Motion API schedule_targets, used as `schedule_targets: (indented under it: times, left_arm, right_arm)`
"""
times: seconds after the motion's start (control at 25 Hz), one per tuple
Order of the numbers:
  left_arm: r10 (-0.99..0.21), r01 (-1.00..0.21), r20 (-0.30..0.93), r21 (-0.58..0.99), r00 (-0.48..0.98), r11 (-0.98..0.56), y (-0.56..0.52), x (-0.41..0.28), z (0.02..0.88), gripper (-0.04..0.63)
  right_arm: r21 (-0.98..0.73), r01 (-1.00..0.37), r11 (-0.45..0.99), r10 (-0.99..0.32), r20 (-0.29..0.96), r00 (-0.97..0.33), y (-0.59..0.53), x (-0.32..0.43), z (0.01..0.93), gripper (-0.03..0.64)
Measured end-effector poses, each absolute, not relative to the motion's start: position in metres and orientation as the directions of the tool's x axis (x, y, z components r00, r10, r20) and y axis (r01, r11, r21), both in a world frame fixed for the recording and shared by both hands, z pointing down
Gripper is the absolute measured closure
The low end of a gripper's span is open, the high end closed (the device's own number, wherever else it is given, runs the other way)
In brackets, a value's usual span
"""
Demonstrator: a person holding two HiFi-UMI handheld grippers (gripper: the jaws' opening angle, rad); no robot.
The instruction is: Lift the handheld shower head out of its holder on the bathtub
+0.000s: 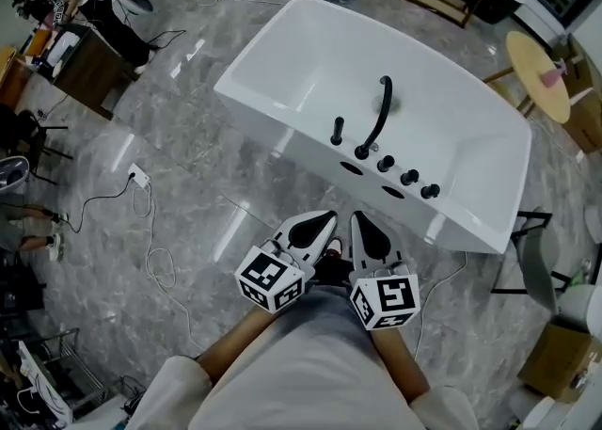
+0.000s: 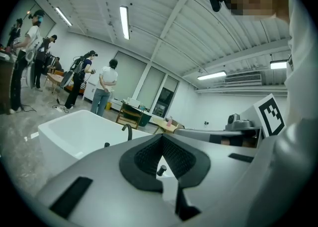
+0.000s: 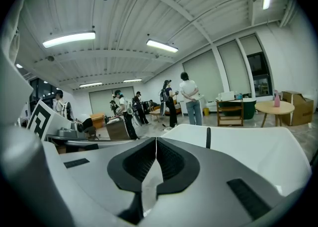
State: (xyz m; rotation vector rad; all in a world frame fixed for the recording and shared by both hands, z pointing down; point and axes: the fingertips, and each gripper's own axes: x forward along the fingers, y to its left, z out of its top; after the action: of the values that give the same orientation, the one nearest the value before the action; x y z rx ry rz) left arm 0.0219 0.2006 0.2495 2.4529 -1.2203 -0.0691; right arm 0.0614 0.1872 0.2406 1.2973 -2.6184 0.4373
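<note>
One white bathtub [image 1: 282, 71] bears one slim black handheld shower head [image 1: 337, 130] upright in its rim holder, one curved black spout [image 1: 378, 113] and three black knobs [image 1: 409, 177]. The left gripper [image 1: 320, 223] and right gripper [image 1: 362, 226] hang nearby, jaws pressed together, empty.

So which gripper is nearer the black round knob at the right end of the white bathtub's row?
Right. The right gripper is short of the tub, down-left of that knob; the left gripper is beside it, farther left.

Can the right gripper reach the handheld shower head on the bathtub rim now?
Probably yes: nothing stands between the right gripper and the handheld shower head. Its jaws are shut, so they must open first.
</note>
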Motion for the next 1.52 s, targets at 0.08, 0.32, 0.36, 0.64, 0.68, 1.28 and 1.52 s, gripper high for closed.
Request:
schedule_targets:
  times: [0.08,0.32,0.36,0.64,0.68,1.28,1.52]
  left_arm:
    - [-0.788,-0.765,0.112,0.357,0.606,-0.537,0.181,0.024,0.244,0.589]
    - [-0.824,-0.794,0.07,0.323,0.563,-0.515,0.134,0.038,0.23,0.589]
    - [-0.828,-0.798,0.066,0.319,0.557,-0.511,0.13,0.041,0.229,0.589]
    - [-0.84,-0.82,0.09,0.295,0.534,-0.49,0.112,0.047,0.234,0.589]
    - [-0.842,-0.825,0.103,0.292,0.529,-0.483,0.11,0.046,0.237,0.589]
    - [-0.806,-0.795,0.169,0.371,0.567,-0.481,0.06,0.043,0.277,0.589]
    - [-0.793,-0.785,0.184,0.387,0.58,-0.484,0.036,0.038,0.295,0.589]
  right_arm:
    - [-0.17,-0.792,0.586,-0.744,0.276,-0.609,0.166,0.066,0.236,0.597]
    - [-0.156,-0.791,0.591,-0.759,0.225,-0.611,0.114,0.089,0.224,0.597]
    - [-0.158,-0.792,0.59,-0.761,0.219,-0.611,0.11,0.092,0.223,0.597]
    - [-0.179,-0.782,0.597,-0.75,0.221,-0.624,0.092,0.095,0.227,0.597]
    - [-0.184,-0.781,0.597,-0.747,0.227,-0.625,0.09,0.094,0.229,0.597]
    - [-0.197,-0.788,0.583,-0.712,0.344,-0.612,0.049,0.074,0.272,0.595]
    - [-0.204,-0.782,0.589,-0.689,0.379,-0.618,0.026,0.062,0.289,0.595]
